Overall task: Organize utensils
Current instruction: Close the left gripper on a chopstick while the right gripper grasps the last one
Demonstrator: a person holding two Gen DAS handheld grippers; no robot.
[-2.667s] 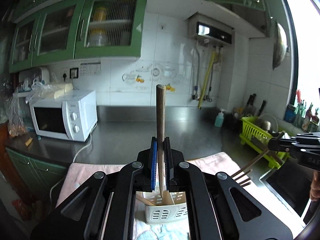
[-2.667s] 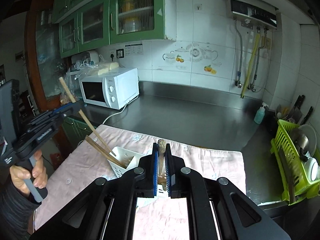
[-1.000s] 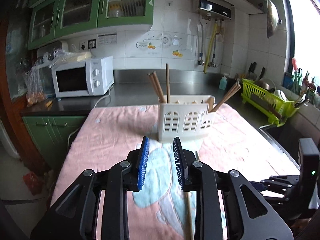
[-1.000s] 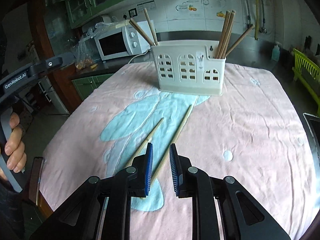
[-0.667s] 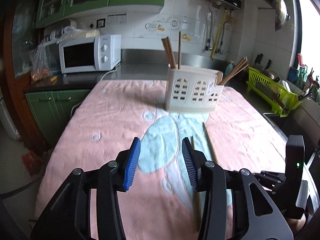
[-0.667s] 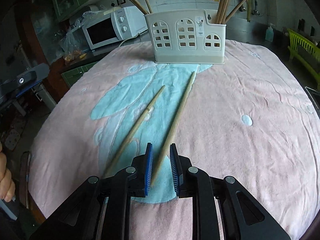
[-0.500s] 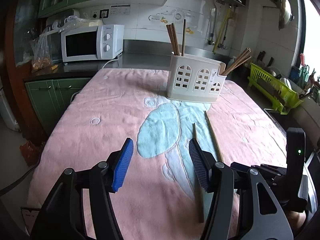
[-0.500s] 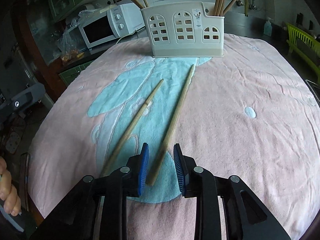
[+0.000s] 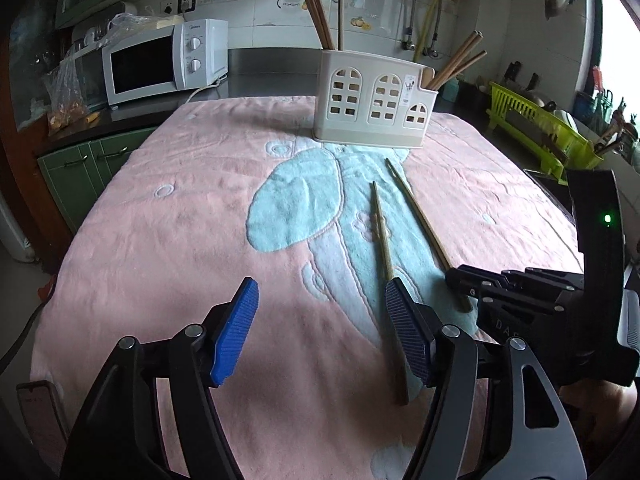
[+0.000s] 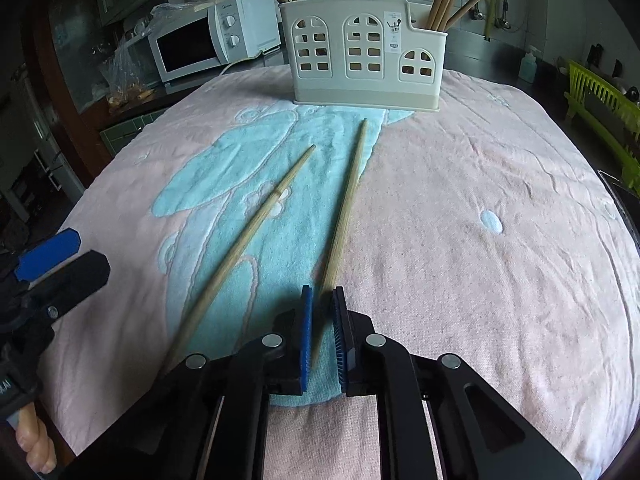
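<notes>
Two wooden chopsticks lie on the pink and blue towel (image 10: 480, 184). My right gripper (image 10: 322, 320) is low over the towel with its blue pads on either side of the near end of the right chopstick (image 10: 345, 204); a small gap shows on each side. The left chopstick (image 10: 244, 240) lies free beside it. My left gripper (image 9: 320, 328) is wide open and empty; the left chopstick (image 9: 382, 240) runs past its right pad. A white utensil holder (image 10: 362, 52) with several chopsticks stands at the towel's far end; it also shows in the left wrist view (image 9: 374, 100).
A white microwave (image 9: 164, 62) stands on the counter at the back left. A green dish rack (image 9: 540, 128) sits to the right near the sink. The towel's near edge drops off just below the grippers.
Both grippers have let go of chopsticks in the holder and come back low over the towel. The left jaws have opened wide. The right gripper has moved onto the right chopstick's near end.
</notes>
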